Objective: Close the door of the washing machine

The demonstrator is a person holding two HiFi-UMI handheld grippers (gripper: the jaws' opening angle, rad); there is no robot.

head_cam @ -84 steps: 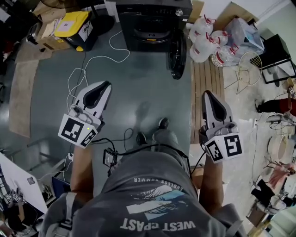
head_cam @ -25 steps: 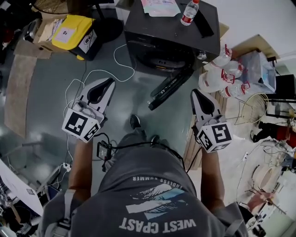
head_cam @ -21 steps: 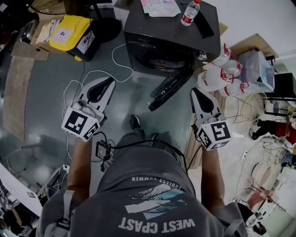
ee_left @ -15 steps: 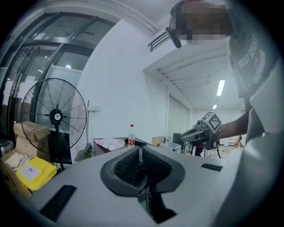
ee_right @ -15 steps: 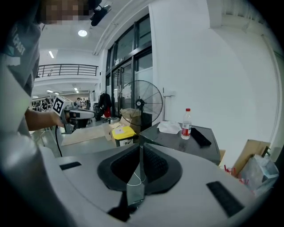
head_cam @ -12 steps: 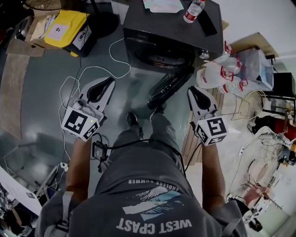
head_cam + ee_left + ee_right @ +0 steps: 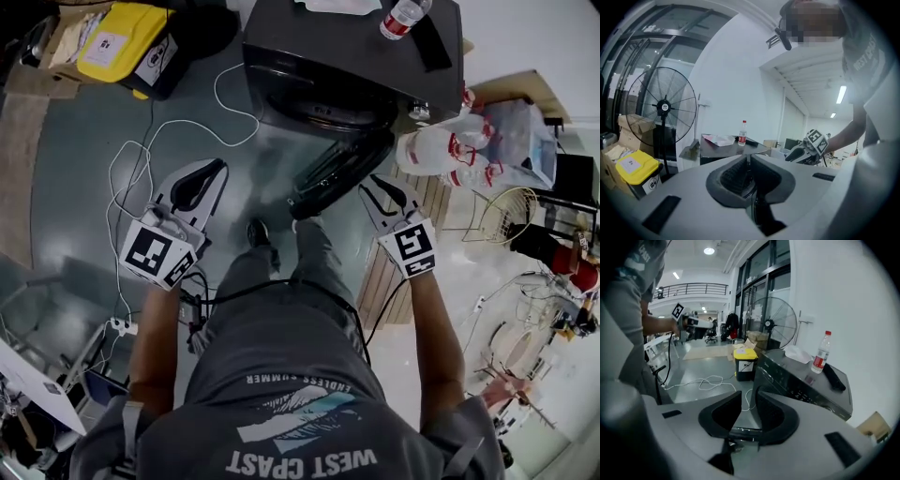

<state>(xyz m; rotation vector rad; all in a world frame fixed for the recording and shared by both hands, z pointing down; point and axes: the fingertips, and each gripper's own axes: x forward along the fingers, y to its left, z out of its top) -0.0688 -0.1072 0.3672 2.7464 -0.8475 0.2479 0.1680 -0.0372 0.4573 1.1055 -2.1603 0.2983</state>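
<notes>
A black washing machine (image 7: 347, 56) stands at the top of the head view, and its round door (image 7: 342, 172) swings out open toward me. My right gripper (image 7: 375, 187) hangs just right of the door's free edge and tilts down. Its jaws are opening, and I see nothing between them. In the right gripper view the machine (image 7: 801, 380) lies ahead of the parted fingers (image 7: 771, 416). My left gripper (image 7: 208, 172) is shut and empty, over the floor to the left of the door. The machine's top (image 7: 726, 146) shows beyond it in the left gripper view.
A water bottle (image 7: 401, 17) and a dark flat object lie on the machine. Large water jugs (image 7: 441, 155) stand at its right, a yellow box (image 7: 117, 37) at its left. A white cable (image 7: 141, 155) loops across the floor. A pedestal fan (image 7: 661, 108) stands behind.
I have stepped closer to the machine. Both grippers have sunk. The right gripper has rolled and dropped toward the door's edge, and its jaws have parted.
</notes>
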